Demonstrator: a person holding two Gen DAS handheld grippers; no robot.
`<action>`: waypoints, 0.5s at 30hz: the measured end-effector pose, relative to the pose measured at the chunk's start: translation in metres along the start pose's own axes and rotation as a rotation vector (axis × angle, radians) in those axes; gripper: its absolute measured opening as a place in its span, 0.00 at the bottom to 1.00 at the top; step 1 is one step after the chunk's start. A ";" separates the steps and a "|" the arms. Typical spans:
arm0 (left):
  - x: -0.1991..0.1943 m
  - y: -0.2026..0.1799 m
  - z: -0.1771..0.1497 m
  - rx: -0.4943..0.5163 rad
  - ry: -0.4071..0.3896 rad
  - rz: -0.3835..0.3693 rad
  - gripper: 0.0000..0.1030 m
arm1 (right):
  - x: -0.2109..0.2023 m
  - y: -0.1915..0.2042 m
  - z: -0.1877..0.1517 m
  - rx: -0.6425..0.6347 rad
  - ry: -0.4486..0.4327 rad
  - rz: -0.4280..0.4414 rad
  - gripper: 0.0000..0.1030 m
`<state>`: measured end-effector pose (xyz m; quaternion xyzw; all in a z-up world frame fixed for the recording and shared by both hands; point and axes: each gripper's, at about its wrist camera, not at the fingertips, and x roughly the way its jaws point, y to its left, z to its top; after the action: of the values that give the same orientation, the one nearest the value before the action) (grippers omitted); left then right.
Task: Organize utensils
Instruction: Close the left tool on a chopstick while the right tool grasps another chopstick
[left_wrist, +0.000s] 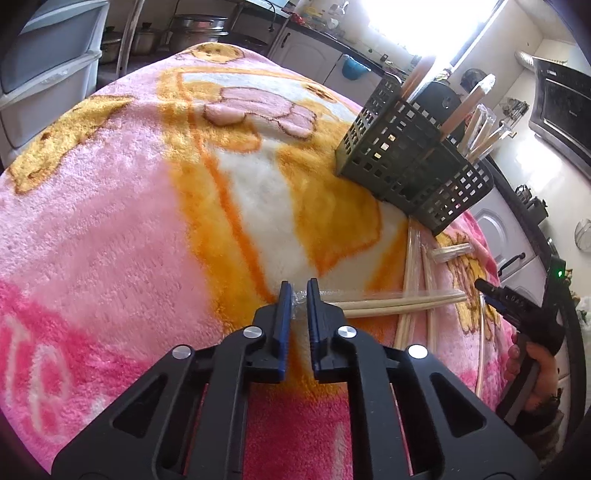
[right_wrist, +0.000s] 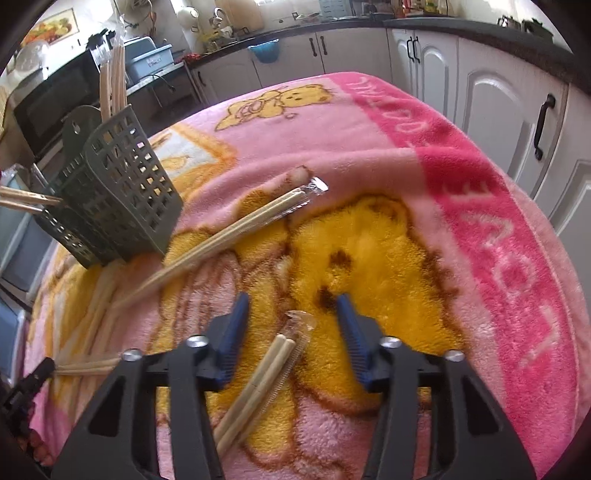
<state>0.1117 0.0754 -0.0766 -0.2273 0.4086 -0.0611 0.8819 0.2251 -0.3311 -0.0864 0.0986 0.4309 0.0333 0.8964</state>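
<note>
A kitchen with white cupboards and a dark worktop surrounds a bench draped in a fluffy pink and orange blanket (left_wrist: 122, 206) printed with cartoon bears. On it stands a grey slotted holder (left_wrist: 413, 162), and several wrapped pairs of chopsticks already stick up out of it, so it looks like the place where the loose ones are meant to go.

The left gripper (left_wrist: 295, 299) has its jaws closed on the crinkled plastic end of one wrapped pair of chopsticks (left_wrist: 399, 301). The rest of that pair lies across the blanket toward the right, over other pairs near the holder's foot. Pinching the wrapper tip probably makes sense because the sticks sink into the soft pile and give little to get under.

The right gripper (right_wrist: 291, 301) points down at another wrapped pair (right_wrist: 258, 380), which lies between its blue jaws. The jaws stand apart on either side and do not press it, so this pair is lined up but not gripped.

The left camera alone shows the pinch on the wrapper, and the right tool with a hand on its handle at the frame's edge. The right camera alone shows the pair waiting between the open jaws, plus one more wrapped pair (right_wrist: 236, 232) lying slantwise beside the holder.
</note>
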 end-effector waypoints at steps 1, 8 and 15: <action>-0.001 0.001 0.001 -0.007 -0.004 -0.009 0.03 | -0.001 -0.003 0.000 0.006 0.000 0.012 0.19; -0.015 -0.007 0.012 0.001 -0.057 -0.045 0.03 | -0.026 -0.001 -0.001 -0.006 -0.086 0.111 0.05; -0.042 -0.028 0.033 0.039 -0.141 -0.104 0.02 | -0.068 0.022 0.006 -0.063 -0.201 0.201 0.05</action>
<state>0.1108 0.0747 -0.0161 -0.2345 0.3318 -0.0987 0.9084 0.1881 -0.3200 -0.0257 0.1160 0.3256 0.1262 0.9298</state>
